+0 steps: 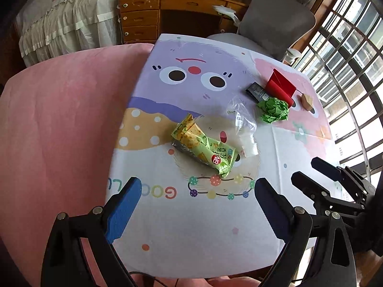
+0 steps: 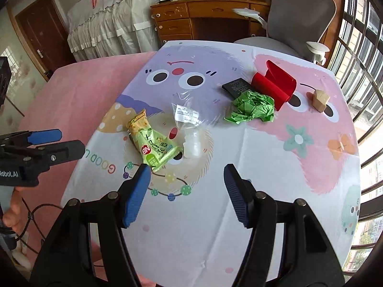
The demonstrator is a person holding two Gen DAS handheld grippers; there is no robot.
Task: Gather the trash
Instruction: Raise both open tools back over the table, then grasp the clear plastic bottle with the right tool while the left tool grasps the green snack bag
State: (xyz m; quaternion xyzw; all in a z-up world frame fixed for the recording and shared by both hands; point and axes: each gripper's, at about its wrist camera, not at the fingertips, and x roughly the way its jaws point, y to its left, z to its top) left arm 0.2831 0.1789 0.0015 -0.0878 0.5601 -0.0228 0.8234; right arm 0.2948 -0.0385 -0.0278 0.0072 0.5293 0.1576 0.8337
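A green snack wrapper (image 1: pixel 203 147) (image 2: pixel 152 142) lies mid-table on the cartoon tablecloth (image 1: pixel 191 227) (image 2: pixel 263 167). A clear plastic bag (image 1: pixel 243 124) (image 2: pixel 188 124) sits just right of it. Farther back are a crumpled green paper ball (image 1: pixel 273 110) (image 2: pixel 251 107), a black flat packet (image 1: pixel 256 92) (image 2: pixel 237 86), a red folded piece (image 1: pixel 280 86) (image 2: pixel 275 85) and a small tan block (image 1: pixel 306 101) (image 2: pixel 320 100). My left gripper (image 1: pixel 196 185) is open, short of the wrapper. My right gripper (image 2: pixel 186 173) is open too, its left fingertip (image 2: pixel 143 174) near the wrapper's near end. Both hold nothing.
A pink cloth (image 1: pixel 59 131) (image 2: pixel 79 91) covers the surface left of the tablecloth. Behind stand a grey office chair (image 1: pixel 275 21) (image 2: pixel 299 16), a wooden desk (image 1: pixel 153 9) (image 2: pixel 191 16) and a draped bed (image 1: pixel 59 16). Barred windows (image 1: pixel 354 55) line the right. The right gripper (image 1: pixel 330 179) shows in the left wrist view, the left gripper (image 2: pixel 55 143) in the right wrist view.
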